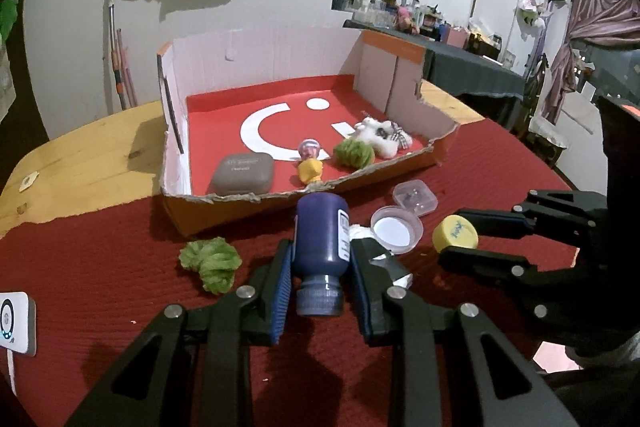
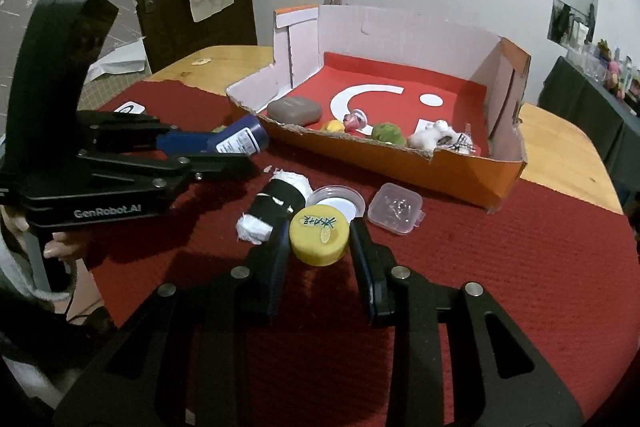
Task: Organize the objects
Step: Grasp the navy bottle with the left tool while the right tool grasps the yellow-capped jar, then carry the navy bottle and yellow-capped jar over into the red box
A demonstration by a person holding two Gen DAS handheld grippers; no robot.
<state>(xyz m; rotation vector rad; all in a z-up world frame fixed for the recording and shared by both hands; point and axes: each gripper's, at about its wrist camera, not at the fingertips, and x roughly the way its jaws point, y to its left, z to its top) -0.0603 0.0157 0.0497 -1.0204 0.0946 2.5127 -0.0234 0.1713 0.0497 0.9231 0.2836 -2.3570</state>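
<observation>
My left gripper (image 1: 320, 255) is shut on a dark blue bottle (image 1: 322, 231) with a white label, held with its cap toward the camera, just in front of the cardboard box (image 1: 240, 207). The bottle also shows in the right wrist view (image 2: 240, 139). My right gripper (image 2: 320, 231) is shut on a yellow cap (image 2: 318, 235), low over the red cloth; the cap also shows in the left wrist view (image 1: 454, 235). The box (image 2: 460, 175) holds a grey case (image 1: 242, 173), a yellow toy (image 1: 310, 171), a small pink ball (image 1: 308, 148), a green pom (image 1: 354, 154) and a white plush (image 1: 380, 135).
On the red cloth lie a green pom (image 1: 210, 261), a round clear lid (image 2: 340, 201), a small clear square case (image 2: 394, 209) and a black-and-white roll (image 2: 276, 207). A white device (image 1: 14, 321) sits at the left edge. Bare wooden table (image 1: 88, 147) surrounds the cloth.
</observation>
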